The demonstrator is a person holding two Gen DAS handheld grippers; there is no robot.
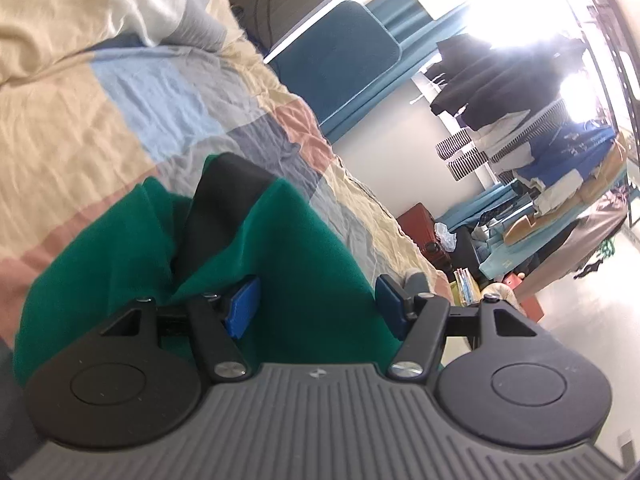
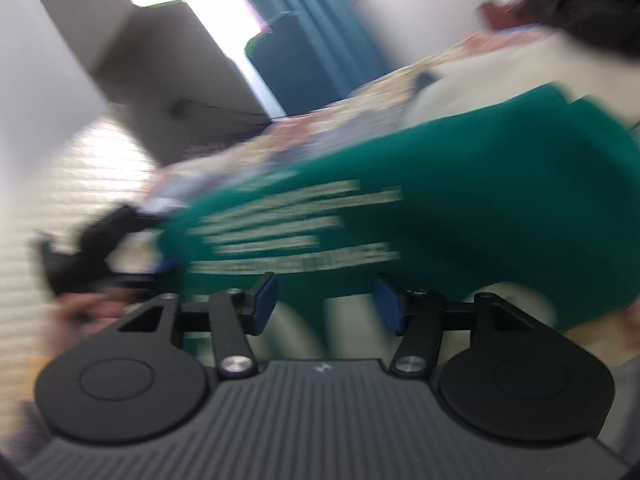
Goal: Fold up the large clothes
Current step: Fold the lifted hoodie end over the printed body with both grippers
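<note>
A green garment [image 1: 304, 248] with a black panel [image 1: 216, 208] lies on a patchwork bedspread [image 1: 120, 112]. In the left wrist view my left gripper [image 1: 316, 304] is open, its blue pads [image 1: 242, 306] wide apart with green cloth between and under them. In the blurred right wrist view the same green garment [image 2: 460, 200] shows white printed lines and lies on the bed. My right gripper [image 2: 324, 300] is open just before its near edge. The other gripper [image 2: 92, 252] shows at the left by the garment's corner.
A teal headboard [image 1: 344, 56] stands beyond the bed. A rack of hung clothes [image 1: 560, 140] fills the right, with a red case [image 1: 420, 228] and piled items on the floor. A pale cloth [image 2: 500, 68] and a dark one [image 2: 592, 4] lie farther up the bed.
</note>
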